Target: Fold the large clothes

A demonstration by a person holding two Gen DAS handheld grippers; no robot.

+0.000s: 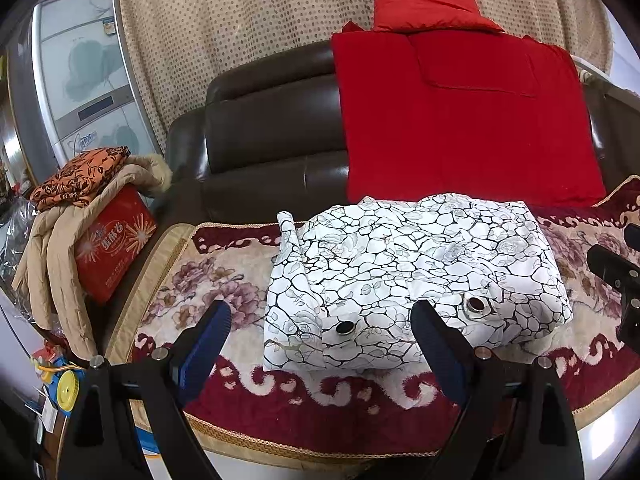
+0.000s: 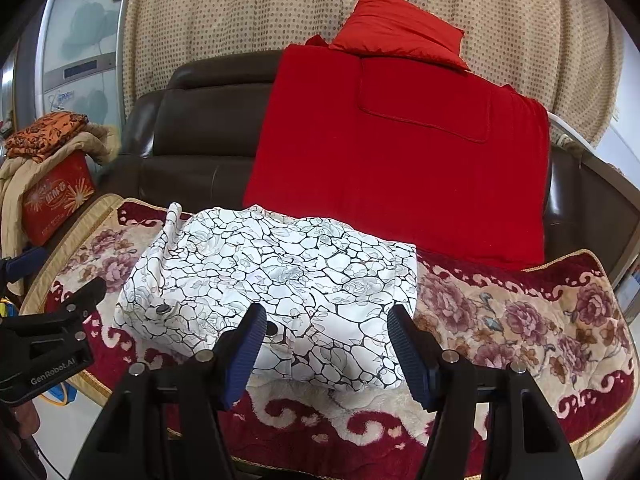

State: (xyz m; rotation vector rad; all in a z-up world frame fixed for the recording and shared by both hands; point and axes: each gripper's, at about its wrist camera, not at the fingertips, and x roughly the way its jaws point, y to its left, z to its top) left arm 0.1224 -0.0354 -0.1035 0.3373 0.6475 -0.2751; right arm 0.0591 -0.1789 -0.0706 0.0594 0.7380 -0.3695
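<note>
A white garment with a black crackle print and two round metal buttons lies folded into a compact bundle on the floral sofa cover. My left gripper hovers open just in front of the bundle's near left edge, with nothing between its blue pads. In the right wrist view the same garment lies ahead. My right gripper stands open over its near right edge, and the pads do not press on the cloth. Each gripper shows at the edge of the other's view, the right gripper and the left gripper.
A red blanket hangs over the brown leather sofa back, with a red pillow on top. At the left a red box carries a beige coat and an orange patterned cloth. A dotted curtain hangs behind.
</note>
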